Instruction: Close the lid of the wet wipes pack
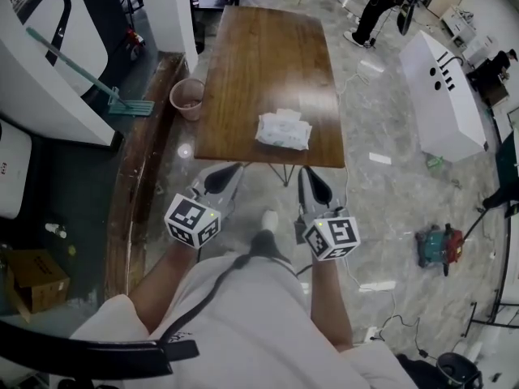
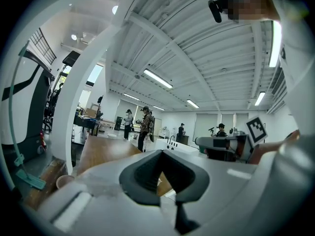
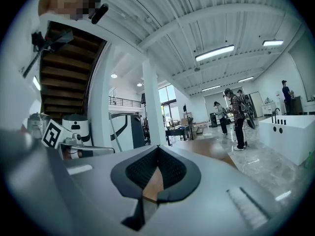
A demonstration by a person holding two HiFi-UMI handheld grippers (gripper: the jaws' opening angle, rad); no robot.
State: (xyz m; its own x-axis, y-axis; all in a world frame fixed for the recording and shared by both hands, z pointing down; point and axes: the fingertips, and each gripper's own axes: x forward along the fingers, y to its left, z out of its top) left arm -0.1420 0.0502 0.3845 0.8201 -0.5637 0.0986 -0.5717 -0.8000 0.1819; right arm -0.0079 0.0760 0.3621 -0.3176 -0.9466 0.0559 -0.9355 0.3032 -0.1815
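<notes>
Left gripper (image 1: 233,168) and right gripper (image 1: 306,173) both closed, holding nothing

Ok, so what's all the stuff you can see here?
table: one, brown wood, middle
wipes pack: one, white, on the table's near end
bucket: one, pink, floor left of the table
mop: one, green, far left by the wall
cardboard box: one, brown, floor at lower left
counter: one, white, right of the table
machine: one, green and red, floor at right
bystander: one, dark clothes, far top right
left gripper: one, grey, shut and empty, short of the table
right gripper: one, grey, shut and empty, beside the left
</notes>
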